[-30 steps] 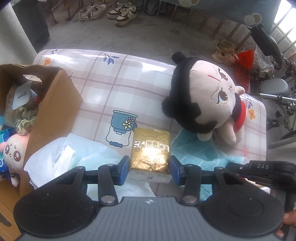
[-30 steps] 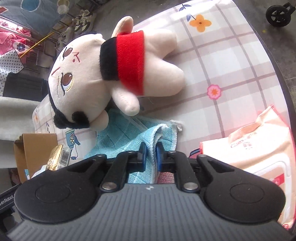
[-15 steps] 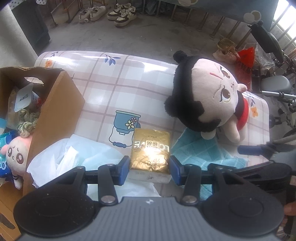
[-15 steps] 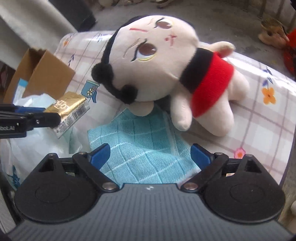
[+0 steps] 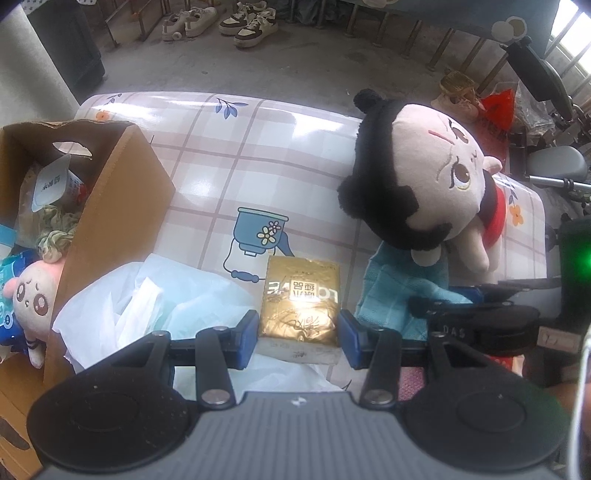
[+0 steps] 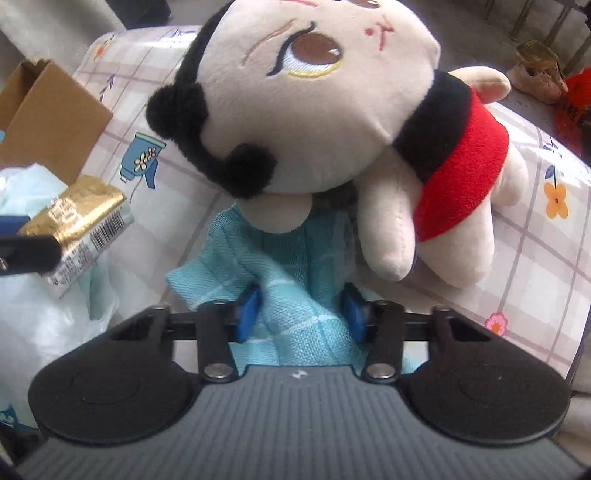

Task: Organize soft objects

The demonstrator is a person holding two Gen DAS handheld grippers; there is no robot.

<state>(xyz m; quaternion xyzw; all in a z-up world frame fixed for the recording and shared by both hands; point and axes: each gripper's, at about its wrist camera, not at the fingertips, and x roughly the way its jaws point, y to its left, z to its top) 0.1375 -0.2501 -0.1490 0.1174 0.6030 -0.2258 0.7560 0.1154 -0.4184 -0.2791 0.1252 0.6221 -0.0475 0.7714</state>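
A plush doll with black hair and a red top lies on the checked tablecloth; it fills the right wrist view. A teal cloth lies partly under the doll. My right gripper stands with its jaws either side of a bunched fold of this cloth, partly closed. My left gripper holds a gold tissue pack between its blue pads; the pack also shows in the right wrist view. The teal cloth shows at the right of the left wrist view.
An open cardboard box stands at the left with a small pink plush and other soft items inside. A white plastic bag lies beside it. Shoes and a chair stand on the floor beyond the table.
My right gripper let go of the cloth and opened wide, swung to face the doll, then moved in and narrowed around a fold of the teal cloth. My left gripper stayed on the gold pack.
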